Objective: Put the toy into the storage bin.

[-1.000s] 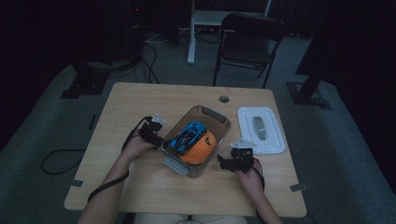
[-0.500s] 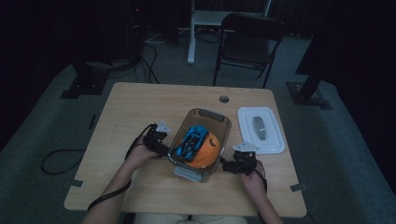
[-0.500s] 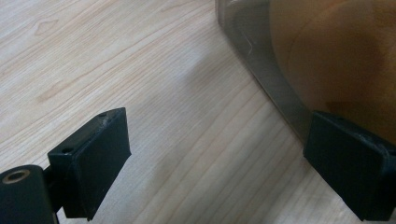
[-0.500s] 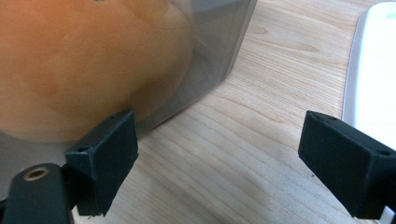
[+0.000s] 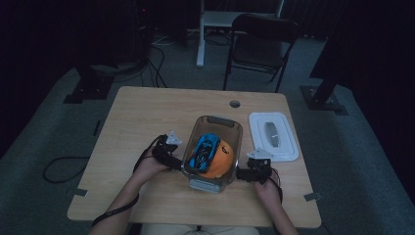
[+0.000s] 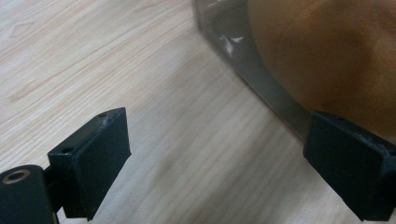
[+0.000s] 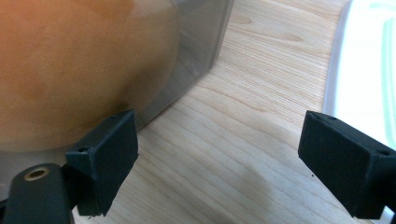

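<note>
Two grippers, left gripper (image 5: 172, 157) and right gripper (image 5: 246, 172), flank the clear bin (image 5: 233, 131), fingers released and grasping nothing. Pressing unevenly could skid it across the desk (image 5: 147, 117) or tip out the toy car (image 5: 203, 149).

Clear plastic bin (image 5: 214, 152), rectangular, lidless, upright near table's front edge, angled slightly. Holds blue toy car (image 5: 203, 150) lying atop orange rounded item (image 5: 221, 161), both inside, touching.

A light wooden table (image 5: 142, 117) carries a clear bin (image 5: 226, 125) and white lid (image 5: 288, 147).
</note>
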Available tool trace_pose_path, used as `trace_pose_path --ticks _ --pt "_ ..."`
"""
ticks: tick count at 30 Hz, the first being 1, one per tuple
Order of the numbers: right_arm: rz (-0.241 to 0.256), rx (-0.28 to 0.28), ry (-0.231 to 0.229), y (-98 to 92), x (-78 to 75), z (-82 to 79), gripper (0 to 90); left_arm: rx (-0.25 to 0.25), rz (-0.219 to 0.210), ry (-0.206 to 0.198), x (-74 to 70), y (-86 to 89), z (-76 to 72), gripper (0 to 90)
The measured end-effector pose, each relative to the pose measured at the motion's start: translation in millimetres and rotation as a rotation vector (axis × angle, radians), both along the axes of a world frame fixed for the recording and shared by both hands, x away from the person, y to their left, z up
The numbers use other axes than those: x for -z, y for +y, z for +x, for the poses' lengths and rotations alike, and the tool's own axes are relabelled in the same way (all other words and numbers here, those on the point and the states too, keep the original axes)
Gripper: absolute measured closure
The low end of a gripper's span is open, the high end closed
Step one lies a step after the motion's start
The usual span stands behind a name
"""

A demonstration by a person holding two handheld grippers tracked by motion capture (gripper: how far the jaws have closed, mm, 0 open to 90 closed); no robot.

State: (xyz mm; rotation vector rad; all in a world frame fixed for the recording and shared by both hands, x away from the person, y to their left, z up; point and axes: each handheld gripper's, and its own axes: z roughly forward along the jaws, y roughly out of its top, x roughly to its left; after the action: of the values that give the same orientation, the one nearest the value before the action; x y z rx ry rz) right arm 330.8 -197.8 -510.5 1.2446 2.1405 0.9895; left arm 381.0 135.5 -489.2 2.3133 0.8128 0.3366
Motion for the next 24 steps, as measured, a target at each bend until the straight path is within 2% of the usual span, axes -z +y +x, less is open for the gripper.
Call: trace_pose_path --ticks 7,11,13,18,24 --pt "0.014 -0.003 0.020 -6.7 3.0 2.5 13.3 0.006 0.009 -0.012 1.2 -6.5 -8.2 8.0" --pt "0.009 0.005 0.017 -5.2 5.5 4.0 15.3 0.004 0.017 -0.011 2.0 -6.8 -9.9 8.0" --pt "0.002 -0.006 -0.001 -4.1 6.5 4.6 16.0 0.005 0.024 -0.011 1.3 -6.4 -10.5 8.0" --pt "0.014 -0.033 0.010 -2.7 8.0 11.4 17.0 0.000 0.039 -0.016 0.1 -5.2 -13.3 8.0" --pt "0.002 -0.052 0.010 3.3 6.9 19.0 17.5 -0.005 0.055 -0.022 -0.8 -2.9 -19.0 8.1"
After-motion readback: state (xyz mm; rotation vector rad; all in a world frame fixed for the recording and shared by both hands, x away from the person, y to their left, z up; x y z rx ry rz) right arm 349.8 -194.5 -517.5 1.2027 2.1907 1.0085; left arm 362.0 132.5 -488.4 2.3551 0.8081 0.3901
